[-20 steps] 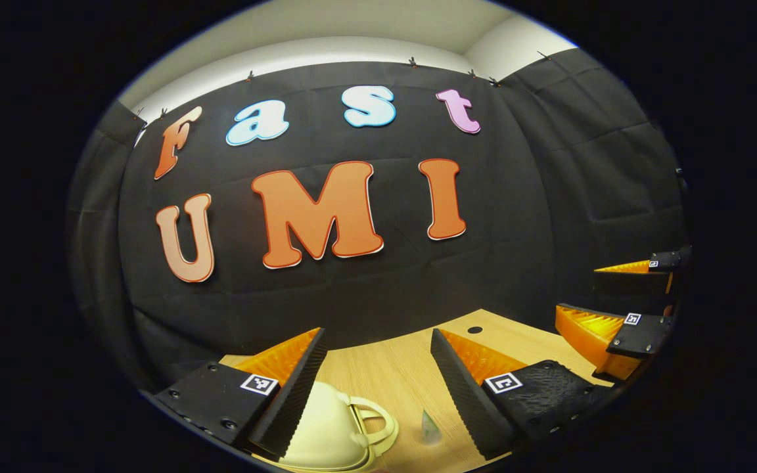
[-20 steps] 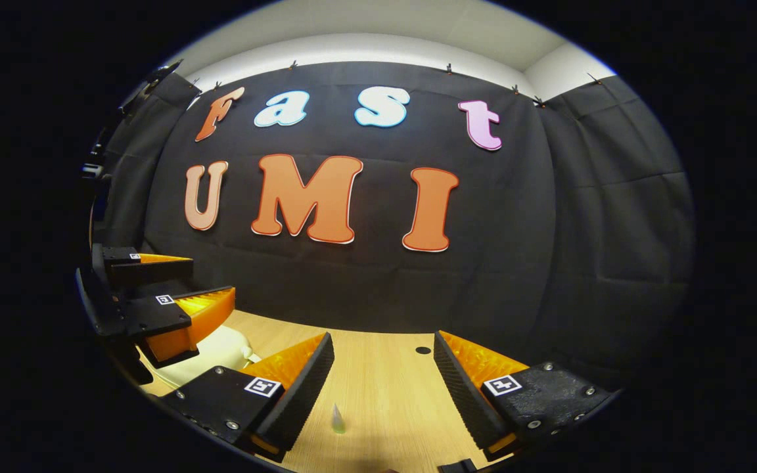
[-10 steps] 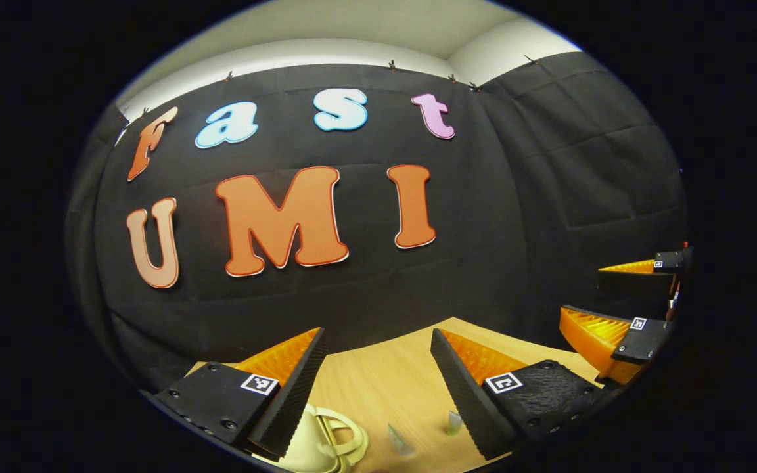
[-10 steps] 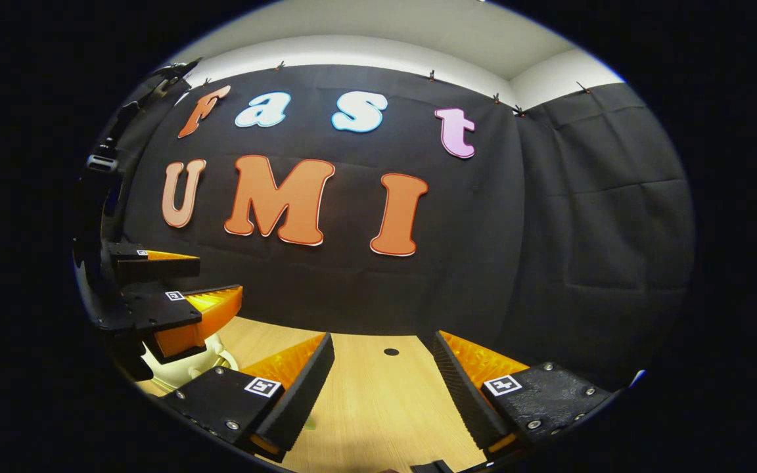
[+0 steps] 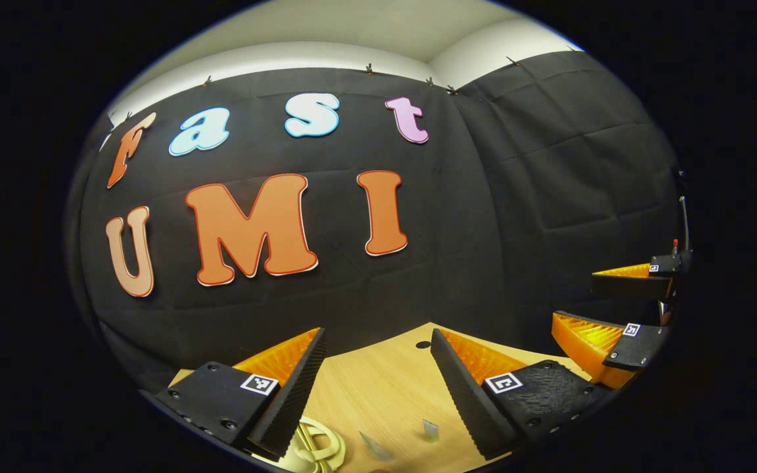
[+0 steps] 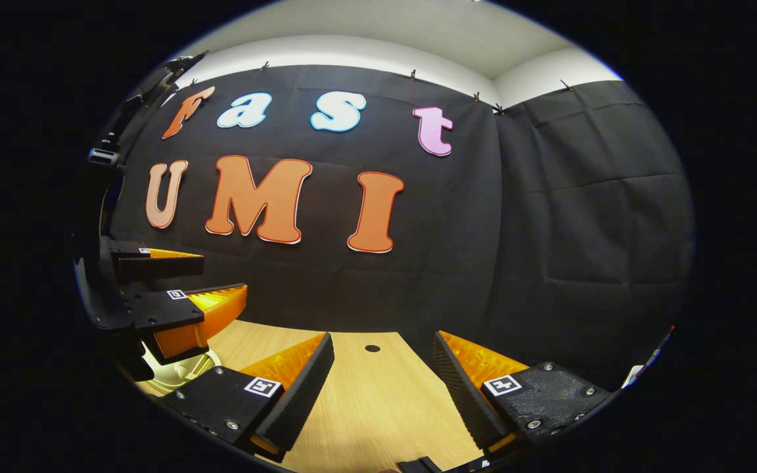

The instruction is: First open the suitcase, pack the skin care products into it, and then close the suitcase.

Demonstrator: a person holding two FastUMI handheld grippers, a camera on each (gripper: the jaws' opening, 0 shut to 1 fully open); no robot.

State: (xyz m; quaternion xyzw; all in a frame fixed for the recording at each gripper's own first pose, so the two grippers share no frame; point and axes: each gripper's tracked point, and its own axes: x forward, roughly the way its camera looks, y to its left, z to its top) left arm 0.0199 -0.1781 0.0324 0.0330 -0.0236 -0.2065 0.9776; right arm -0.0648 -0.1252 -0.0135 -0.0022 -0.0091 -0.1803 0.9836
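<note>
In the left gripper view, the left gripper [image 5: 375, 341] hangs above the pale wooden bench [image 5: 378, 394] with its jaws spread wide and nothing between them, raised, I judge, so as to look the layout over before reaching down. At the bottom edge, beside its left finger, peeks the looped handle of a cream, rounded hard-shell suitcase [image 5: 316, 450]; most of the case is cut off, so I cannot tell its long axis or whether its lid is up, though the handle end faces the two products. Just right of it lie two small pale skin care pieces: a flat sachet-like one [image 5: 375, 445] lying slantwise, and a short one [image 5: 430, 429] standing roughly upright. At the right edge the right gripper [image 5: 605, 299] floats, also agape.

In the right gripper view, the right gripper [image 6: 382, 341] is wide and empty over bare bench [image 6: 378, 401]. The left gripper [image 6: 211, 279] hovers at left above the cream suitcase [image 6: 178, 368], probably ready to open it.
</note>
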